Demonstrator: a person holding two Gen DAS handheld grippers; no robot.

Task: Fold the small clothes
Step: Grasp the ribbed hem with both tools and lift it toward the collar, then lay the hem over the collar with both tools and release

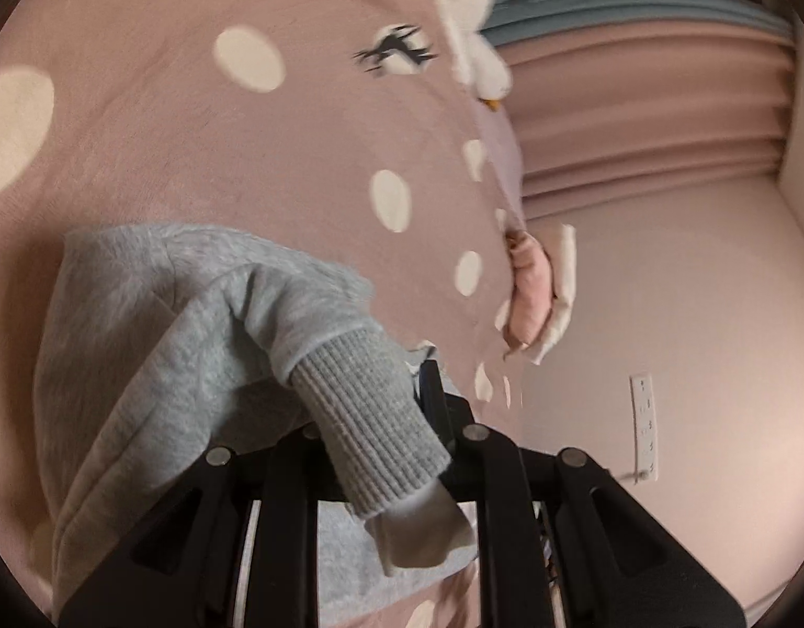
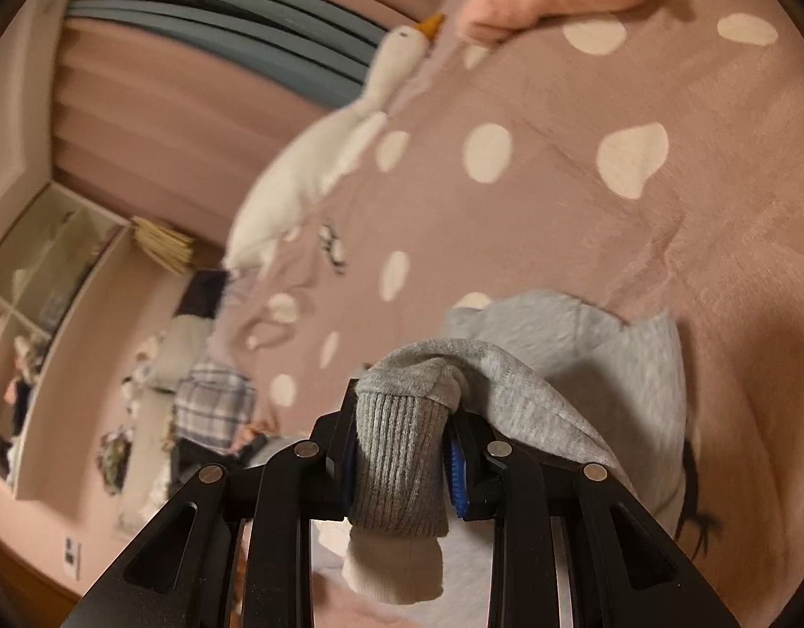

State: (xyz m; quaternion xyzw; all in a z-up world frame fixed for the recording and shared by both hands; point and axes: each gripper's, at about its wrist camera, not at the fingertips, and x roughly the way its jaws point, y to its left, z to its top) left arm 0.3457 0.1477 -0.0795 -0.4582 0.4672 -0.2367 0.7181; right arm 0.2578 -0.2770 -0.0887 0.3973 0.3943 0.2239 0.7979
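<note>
A small grey sweatshirt (image 1: pixel 182 345) lies bunched on a pink bedspread with cream dots (image 1: pixel 192 146). My left gripper (image 1: pixel 381 439) is shut on one ribbed grey cuff (image 1: pixel 370 418), whose white lining hangs out below. My right gripper (image 2: pixel 402 450) is shut on the other ribbed cuff (image 2: pixel 396 460), between blue pads (image 2: pixel 456 476). The sweatshirt body (image 2: pixel 611 366) trails onto the bedspread (image 2: pixel 558 220) behind it.
A white plush goose (image 2: pixel 318 157) lies on the bed; it also shows in the left wrist view (image 1: pixel 475 15). A pink and cream folded bundle (image 1: pixel 538 293) sits at the bed's edge. Pink curtains (image 1: pixel 653 115), a shelf unit (image 2: pixel 41 324) and plaid clothing (image 2: pixel 213 408) stand beyond.
</note>
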